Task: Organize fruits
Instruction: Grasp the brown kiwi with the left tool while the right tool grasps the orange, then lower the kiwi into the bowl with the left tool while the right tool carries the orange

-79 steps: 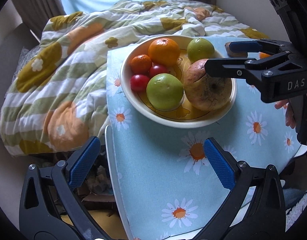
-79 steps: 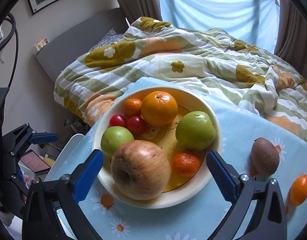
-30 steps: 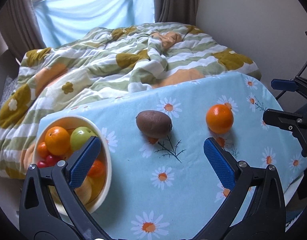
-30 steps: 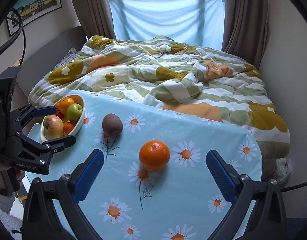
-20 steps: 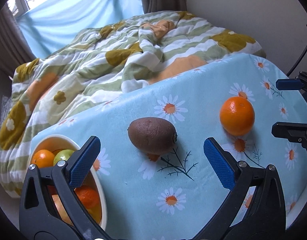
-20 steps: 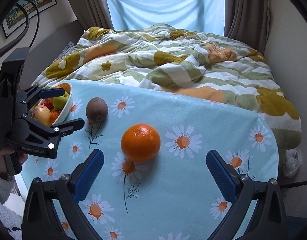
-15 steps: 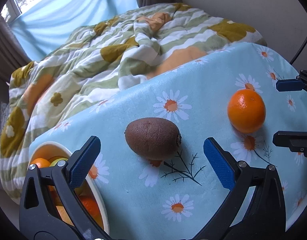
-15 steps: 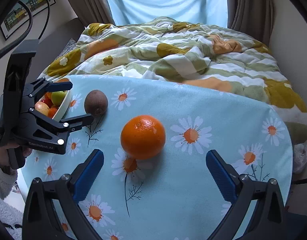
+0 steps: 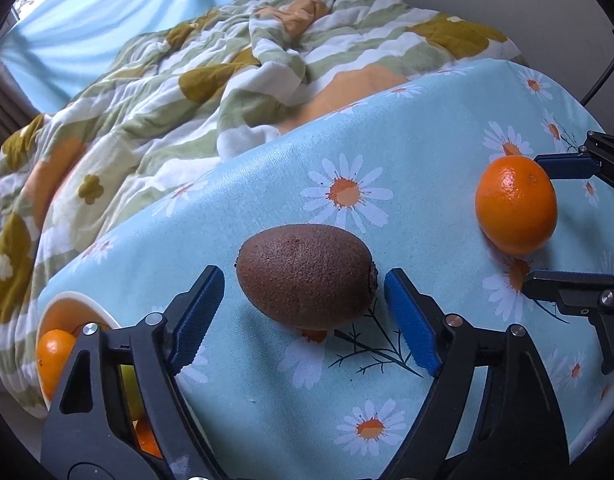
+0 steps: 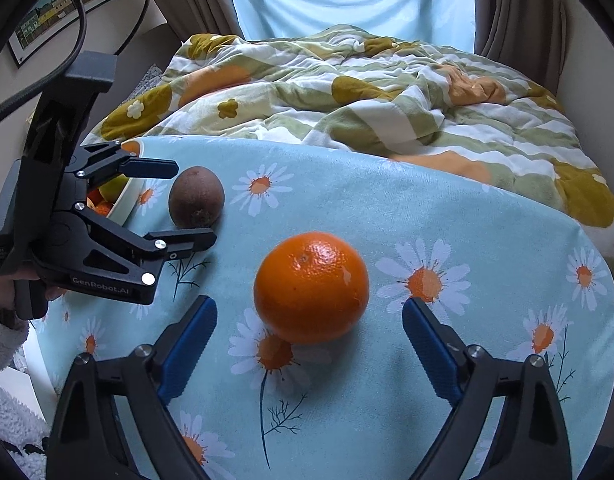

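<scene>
Two fruits lie loose on the tablecloth (image 9: 267, 400): a kiwi (image 9: 306, 276) and an orange (image 9: 515, 204), well apart from each other. The kiwi is egg-shaped, brown, with a fine fuzzy, speckled skin and a small dark stub at its right end. The orange is round, glossy and dimpled, with a bright highlight on top.

The left gripper (image 9: 305, 312) is spread wide, its black angular arms ending in ridged blue pads; the kiwi sits between the fingertips, close to both pads but not gripped. In the right wrist view the same gripper (image 10: 189, 204) brackets the kiwi (image 10: 196, 196) from the side, with a gap visible at the near finger.

The right gripper (image 10: 309, 338) is likewise spread open, its blue ribbed pads standing either side of the orange (image 10: 311, 286) without touching it.

At the table's left end a smooth cream bowl (image 9: 89, 306) holds more fruit: a small orange one and a green one show past the rim.

The cloth is pale blue, woven, printed with white daisies with orange centres and thin dark sprigs. Beyond it lies a rumpled quilt (image 10: 347, 92), soft and puffy, striped green and white with mustard and orange flower shapes.
</scene>
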{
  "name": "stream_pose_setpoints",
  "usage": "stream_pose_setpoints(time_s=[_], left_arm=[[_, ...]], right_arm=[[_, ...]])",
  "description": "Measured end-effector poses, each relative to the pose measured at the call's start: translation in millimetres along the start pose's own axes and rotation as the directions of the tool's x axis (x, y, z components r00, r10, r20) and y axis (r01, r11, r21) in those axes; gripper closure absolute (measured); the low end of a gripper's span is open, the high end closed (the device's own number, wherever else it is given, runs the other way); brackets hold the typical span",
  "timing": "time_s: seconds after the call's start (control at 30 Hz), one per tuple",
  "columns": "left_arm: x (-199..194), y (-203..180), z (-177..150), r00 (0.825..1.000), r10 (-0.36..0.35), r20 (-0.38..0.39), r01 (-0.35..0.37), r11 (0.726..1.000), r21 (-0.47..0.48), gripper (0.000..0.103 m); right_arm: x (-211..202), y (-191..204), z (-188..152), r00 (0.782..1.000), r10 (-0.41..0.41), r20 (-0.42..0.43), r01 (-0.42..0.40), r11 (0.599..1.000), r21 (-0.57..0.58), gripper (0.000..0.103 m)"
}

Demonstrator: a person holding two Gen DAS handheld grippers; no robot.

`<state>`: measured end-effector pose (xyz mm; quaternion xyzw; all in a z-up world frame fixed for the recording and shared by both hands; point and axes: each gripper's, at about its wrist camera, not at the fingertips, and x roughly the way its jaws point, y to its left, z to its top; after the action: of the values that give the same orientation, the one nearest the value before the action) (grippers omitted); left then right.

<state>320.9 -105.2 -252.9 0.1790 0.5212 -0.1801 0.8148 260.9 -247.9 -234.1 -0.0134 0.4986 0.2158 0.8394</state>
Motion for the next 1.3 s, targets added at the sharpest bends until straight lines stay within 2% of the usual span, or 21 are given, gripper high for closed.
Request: stream_pose_setpoints(time_s=[0.07, 0.13, 0.23, 0.3, 0.43, 0.77, 0.87, 0.9, 0.93, 1.3], left_arm=[[1.5, 2.7, -1.0, 1.0, -0.019, 0.001, 0.019, 1.0, -0.017, 0.017], [1.7, 3.4, -1.9, 0.999, -0.041, 0.006, 0.042, 0.999, -0.03, 0.025], [0.9, 4.4, -2.3, 0.999, -0.042, 0.011, 0.043, 0.998, -0.043, 0.03], [1.0, 5.9, -2.2, 0.999, -0.049, 0.012, 0.05, 0.997, -0.051, 0.031], [0.4, 3.9, -2.8, 0.999, -0.043, 0.016, 0.044, 0.998, -0.053, 0.032], [-2.9, 1.8, -8.4, 0.999, -0.031, 0.025, 0.033, 0.997, -0.075, 0.033], [-4.0, 1.5, -10.0, 0.999, -0.027, 0.028, 0.029, 0.996, -0.084, 0.033], [-4.7, 1.1, -10.9, 0.999, -0.026, 0.029, 0.028, 0.996, -0.088, 0.033], [-5.4, 0.8, -11.7, 0.999, -0.025, 0.032, 0.028, 0.995, -0.092, 0.033], [-29.6, -4.6, -18.8, 0.997, -0.017, 0.077, 0.027, 0.991, -0.132, 0.034]], right_arm=[[2.2, -0.1, 0.3, 1.0, -0.001, -0.003, 0.001, 1.0, 0.004, 0.012], [2.9, -0.5, 0.7, 1.0, -0.002, -0.004, 0.002, 1.0, 0.008, 0.012], [3.7, -1.0, 1.3, 1.0, -0.002, -0.005, 0.002, 1.0, 0.008, 0.012], [5.2, -1.7, 1.1, 1.0, -0.001, -0.005, 0.001, 1.0, 0.01, 0.013], [10.3, -2.4, 1.8, 1.0, 0.001, -0.012, 0.0, 1.0, 0.02, 0.025], [16.2, -1.1, 6.8, 1.0, -0.01, 0.002, 0.01, 1.0, -0.002, 0.03], [16.8, -0.4, 8.0, 1.0, -0.016, 0.008, 0.016, 1.0, -0.007, 0.037], [17.0, -0.4, 8.3, 1.0, -0.017, 0.01, 0.017, 1.0, -0.009, 0.045], [17.1, -0.4, 8.7, 1.0, -0.019, 0.01, 0.02, 1.0, -0.012, 0.048], [6.6, 2.0, 10.6, 1.0, -0.018, 0.023, 0.018, 0.999, -0.029, 0.048]])
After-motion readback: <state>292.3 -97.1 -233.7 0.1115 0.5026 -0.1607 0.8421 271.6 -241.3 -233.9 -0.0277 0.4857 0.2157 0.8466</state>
